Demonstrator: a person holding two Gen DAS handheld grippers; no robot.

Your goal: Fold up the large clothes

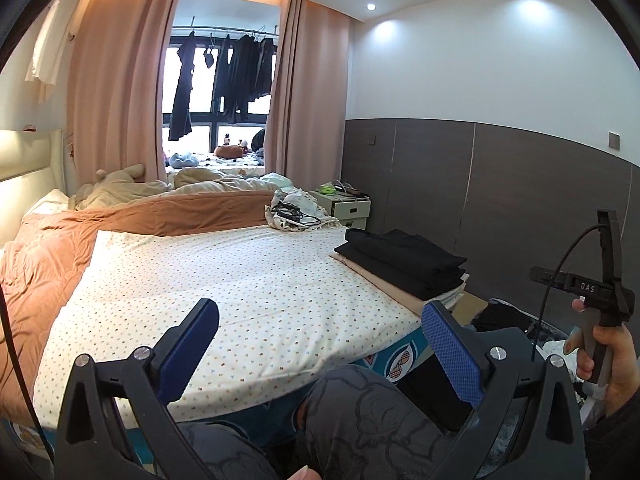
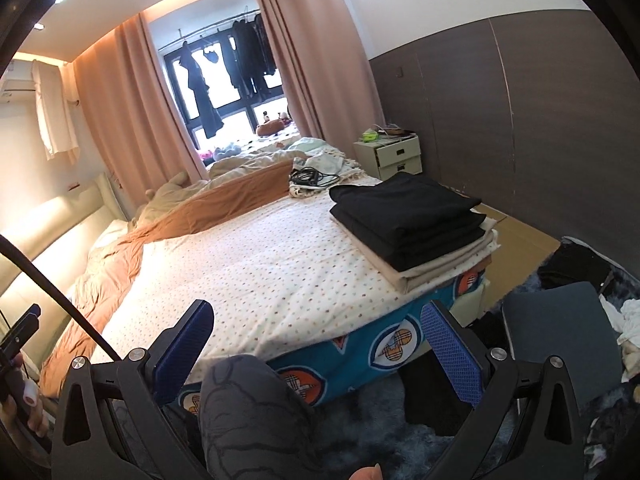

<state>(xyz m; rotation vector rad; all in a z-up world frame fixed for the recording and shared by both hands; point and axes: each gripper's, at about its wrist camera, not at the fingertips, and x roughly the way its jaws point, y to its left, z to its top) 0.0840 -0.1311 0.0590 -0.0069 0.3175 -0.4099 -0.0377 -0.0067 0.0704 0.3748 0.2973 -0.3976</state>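
Observation:
A stack of folded clothes (image 1: 404, 266), black pieces on top of beige and white ones, sits at the right corner of the bed; it also shows in the right wrist view (image 2: 408, 220). My left gripper (image 1: 320, 340) is open and empty, held over my knees at the bed's near edge. My right gripper (image 2: 316, 340) is open and empty too, low in front of the bed; it shows in the left wrist view (image 1: 592, 292) at the far right, held by a hand. The dotted white sheet (image 1: 224, 280) is bare in front of both grippers.
An orange quilt (image 1: 120, 220) lies bunched at the far and left side of the bed. Cables on a cloth (image 1: 296, 214) lie at the far end. A bedside drawer unit (image 2: 394, 154) stands by the brown wall. Loose clothes (image 2: 628, 328) and a grey chair (image 2: 560, 332) are on the floor at right.

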